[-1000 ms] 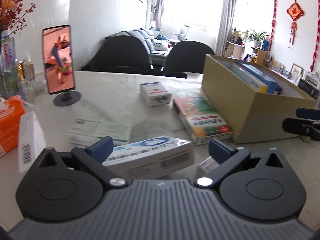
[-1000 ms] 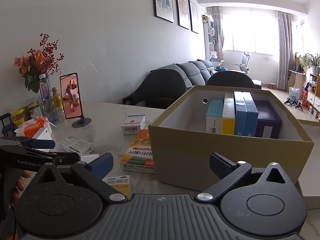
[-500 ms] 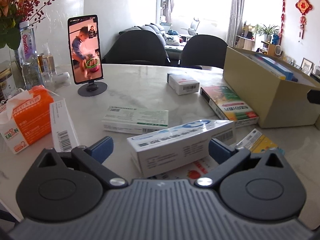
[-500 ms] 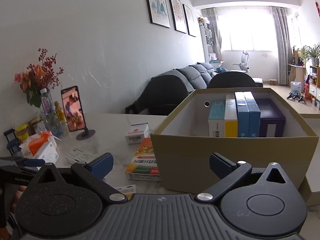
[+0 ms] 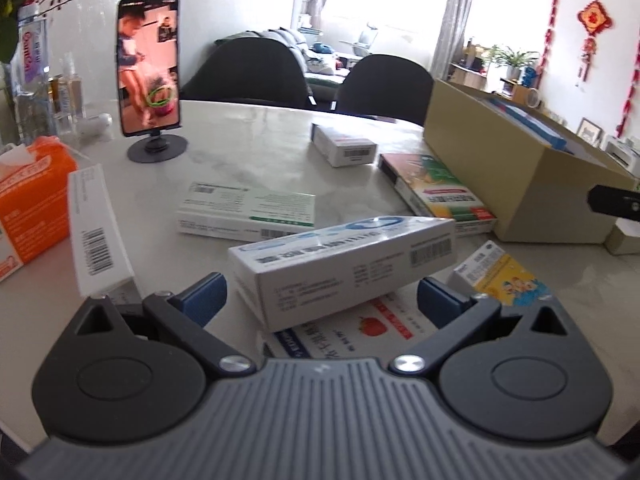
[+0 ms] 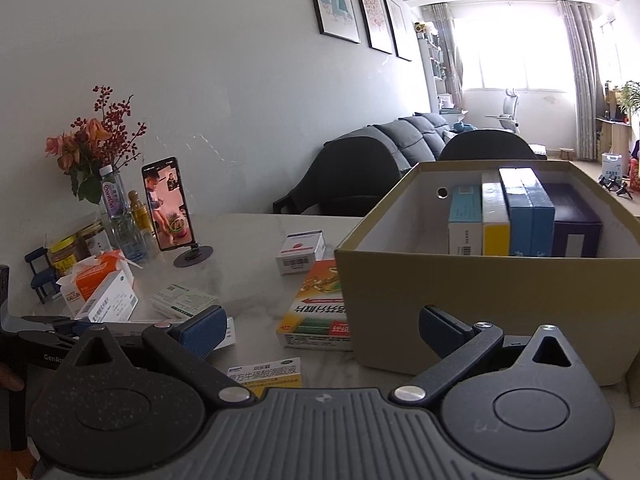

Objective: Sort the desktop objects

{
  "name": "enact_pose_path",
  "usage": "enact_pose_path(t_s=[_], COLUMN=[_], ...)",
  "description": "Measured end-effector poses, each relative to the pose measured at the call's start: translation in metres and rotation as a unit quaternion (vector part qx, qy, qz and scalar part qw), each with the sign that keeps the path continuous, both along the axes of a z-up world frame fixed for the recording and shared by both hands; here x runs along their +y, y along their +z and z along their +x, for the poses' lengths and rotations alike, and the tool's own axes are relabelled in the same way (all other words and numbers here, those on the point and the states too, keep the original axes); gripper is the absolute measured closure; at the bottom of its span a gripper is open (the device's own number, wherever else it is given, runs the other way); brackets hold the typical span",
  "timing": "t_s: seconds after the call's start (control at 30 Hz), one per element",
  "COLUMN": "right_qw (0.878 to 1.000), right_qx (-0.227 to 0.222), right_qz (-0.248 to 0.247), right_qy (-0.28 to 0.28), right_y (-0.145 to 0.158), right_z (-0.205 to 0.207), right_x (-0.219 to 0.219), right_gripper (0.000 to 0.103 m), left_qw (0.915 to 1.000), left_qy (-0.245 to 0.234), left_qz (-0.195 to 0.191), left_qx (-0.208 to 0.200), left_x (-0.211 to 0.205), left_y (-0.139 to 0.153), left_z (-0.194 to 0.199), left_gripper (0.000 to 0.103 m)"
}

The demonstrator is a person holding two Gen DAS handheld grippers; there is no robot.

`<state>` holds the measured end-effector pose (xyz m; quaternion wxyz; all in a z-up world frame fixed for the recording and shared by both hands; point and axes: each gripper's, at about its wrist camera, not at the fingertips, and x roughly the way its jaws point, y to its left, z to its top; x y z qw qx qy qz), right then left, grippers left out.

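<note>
Left tool (image 5: 320, 294): pads spread wide, touching nothing; low centre of the left wrist view, over the counter (image 5: 256, 160).
White box (image 5: 344, 266): long, white with blue print and a barcode on its side; centre of the left view, between the spread pads, tilted, resting on a flat box with a red apple (image 5: 360, 328).
Yellow box (image 5: 500, 274): small, cartoon figures on top; just right of the white box, lower right.
Green-white box (image 5: 248, 216): flat on the counter, centre left, behind the white box.
Orange-green box (image 5: 436, 188): flat, right of centre, touching the carton's side.
Small white box (image 5: 344, 146): red stripe, barcode end; upper centre.
Barcode box (image 5: 96, 232): white, left side, just beside the orange tissue pack (image 5: 28, 208).
Phone (image 5: 150, 66): upright on a round stand, upper left, screen lit.
Right tool (image 6: 320, 332): pads spread, holding nothing; low centre of the right wrist view, before the carton.
Carton (image 6: 480, 292): brown, open; boxes (image 6: 520, 216) stand upright in a row inside, at its far right.
</note>
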<state>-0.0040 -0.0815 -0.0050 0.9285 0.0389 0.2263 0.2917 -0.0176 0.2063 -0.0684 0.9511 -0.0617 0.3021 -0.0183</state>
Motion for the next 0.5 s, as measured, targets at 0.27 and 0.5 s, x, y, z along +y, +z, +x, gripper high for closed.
enact_pose_path(t_s=[0.27, 0.5], right_qw=[1.000, 1.000], right_qx=[0.004, 0.009], right_qz=[0.002, 0.004], right_qy=[0.004, 0.002], right_y=[-0.003, -0.005], right_z=[0.001, 0.001], right_x=[0.002, 0.001], right_gripper=[0.000, 0.000], left_qw=[0.9994, 0.9954], left_qy=[-0.034, -0.095], left_qz=[0.003, -0.009], left_qx=[0.005, -0.008], left_x=[-0.013, -0.023], left_y=[0.001, 0.005], left_z=[-0.001, -0.007], left_gripper=[0.000, 0.000])
